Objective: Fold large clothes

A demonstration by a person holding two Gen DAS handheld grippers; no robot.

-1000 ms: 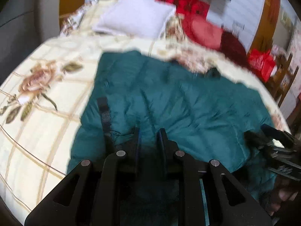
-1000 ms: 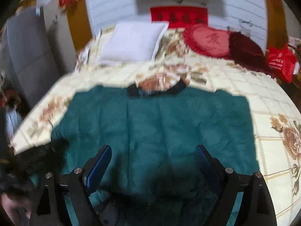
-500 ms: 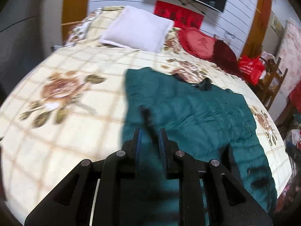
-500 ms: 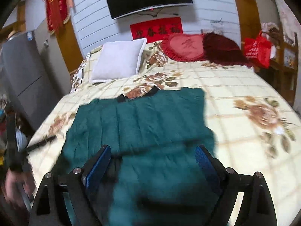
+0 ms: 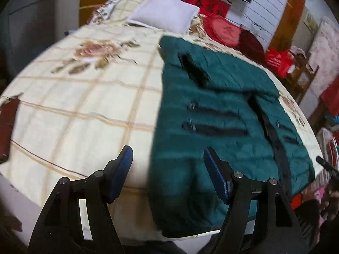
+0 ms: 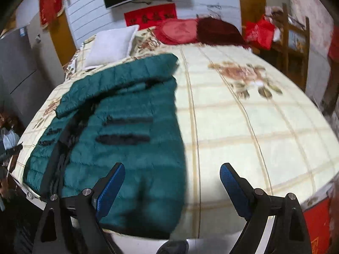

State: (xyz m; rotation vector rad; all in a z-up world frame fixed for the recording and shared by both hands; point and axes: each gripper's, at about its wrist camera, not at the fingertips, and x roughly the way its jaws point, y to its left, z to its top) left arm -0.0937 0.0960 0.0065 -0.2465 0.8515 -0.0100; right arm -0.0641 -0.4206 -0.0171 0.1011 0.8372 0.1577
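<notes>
The teal quilted jacket (image 5: 211, 114) lies spread on the bed (image 5: 84, 110), reaching from near the pillows down to the near edge, where its hem hangs slightly over. Both front panels are folded inward, so the dark zipper line and black pocket slits face up. In the left wrist view it lies toward the bed's right edge; in the right wrist view the jacket (image 6: 127, 127) lies toward the left edge, with bare floral bedspread (image 6: 254, 127) beside it.

The left tool (image 5: 168, 167) has just been opening; its blue-padded jaws stand apart above the near edge of the bed with nothing between them, the jacket's folded edge lying below. The right tool (image 6: 172, 182) is spread wide and empty, above the jacket's hem and the bare bedspread.

At the head edge lie a white pillow (image 6: 110, 46) and red cushions (image 6: 178, 31).
</notes>
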